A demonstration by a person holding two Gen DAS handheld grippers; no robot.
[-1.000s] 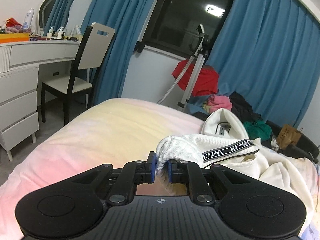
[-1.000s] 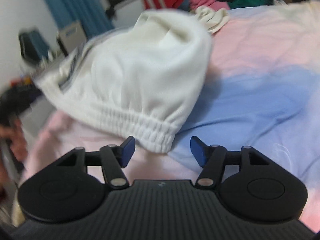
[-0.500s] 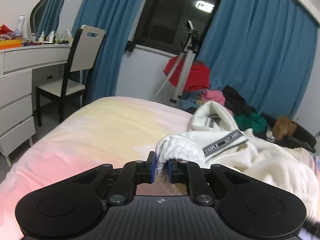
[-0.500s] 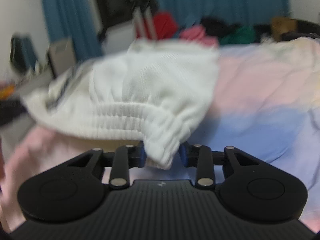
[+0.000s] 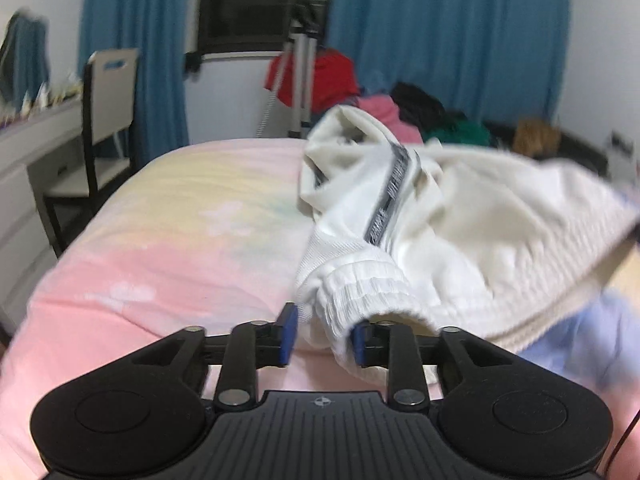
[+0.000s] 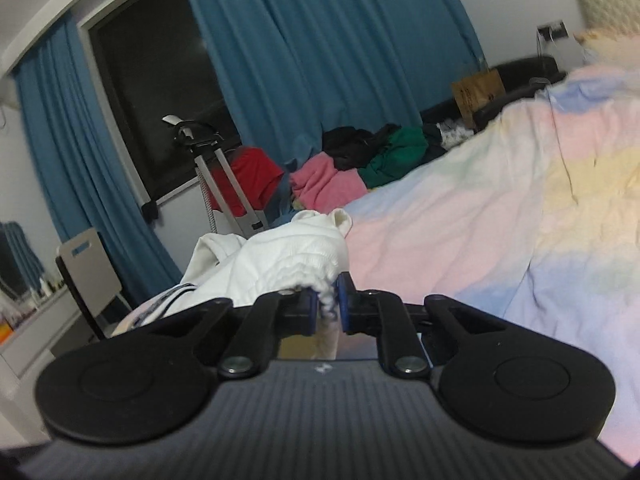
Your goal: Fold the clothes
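Note:
A white sweatshirt (image 5: 480, 208) with a black lettered band (image 5: 394, 196) lies bunched on the pastel bed cover (image 5: 180, 220). Its ribbed cuff (image 5: 360, 288) sits between the jaws of my left gripper (image 5: 323, 336), which are opening; the left pad stands clear of the fabric. In the right wrist view my right gripper (image 6: 328, 306) is closing, pinching a ribbed edge of the same white sweatshirt (image 6: 288, 252) and holding it up off the bed cover (image 6: 480, 220). The part of the sweatshirt below the right gripper is hidden.
A chair (image 5: 108, 92) and a white dresser (image 5: 24, 152) stand left of the bed. Beyond the bed's far edge are a metal stand (image 6: 224, 176), a pile of coloured clothes (image 6: 360, 164) and a paper bag (image 6: 478, 94) before blue curtains (image 6: 320, 48).
My left jaws have parted from the cuff they pinched, and the hand has swung sideways. My right jaws have shut on the sweatshirt's ribbed edge and lifted it.

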